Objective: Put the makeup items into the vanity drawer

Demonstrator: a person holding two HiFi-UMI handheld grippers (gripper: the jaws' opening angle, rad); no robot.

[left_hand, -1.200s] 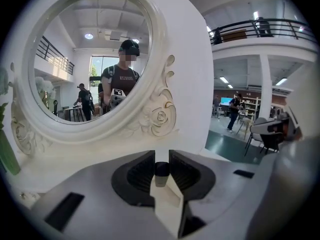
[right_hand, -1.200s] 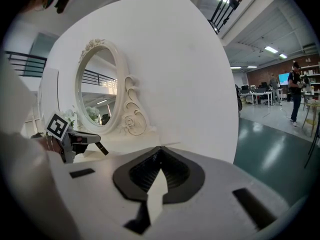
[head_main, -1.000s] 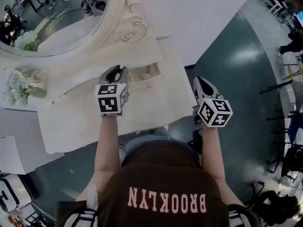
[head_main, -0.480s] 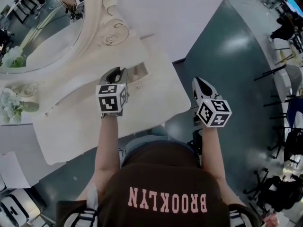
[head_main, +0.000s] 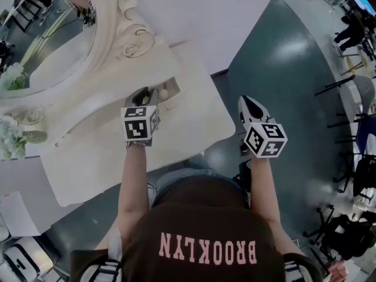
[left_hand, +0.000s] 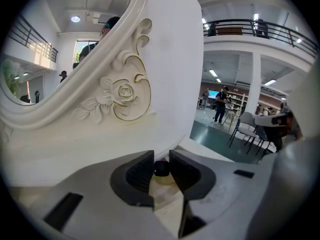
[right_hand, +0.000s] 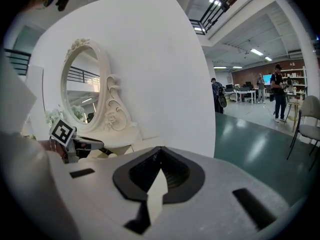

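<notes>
The cream vanity desk (head_main: 117, 151) stands against the white wall, and everything here hangs on its small drawer (head_main: 170, 89), pulled open in the raised tier below the mirror frame (head_main: 126, 22). From the drawer, the person stands back across the desk top, both forearms stretched forward.

The left tool (head_main: 145, 95) is by far the nearer of the two. Its tips sit just beside the drawer's open mouth, on the mirror side of it, with the forearm running straight back over the desk. The right tool (head_main: 247, 101) hangs well apart from the drawer, out past the desk's end and over the green floor (head_main: 282, 69). Its jaws are closed together with nothing in them, so I would say it has no part in this step.

The left tool's jaws are narrowed onto a small makeup bottle (left_hand: 161, 168) with a black cap and a pale yellowish body, the pads pressing it from either side. The bottle sits at the very tips, cap uppermost as far as I can tell, its length seemingly running along the gap between the jaws.

So the bottle is at the drawer but, to my eye, not yet over its opening. The short shift wanted is sideways, away from the mirror, then down and let go
</notes>
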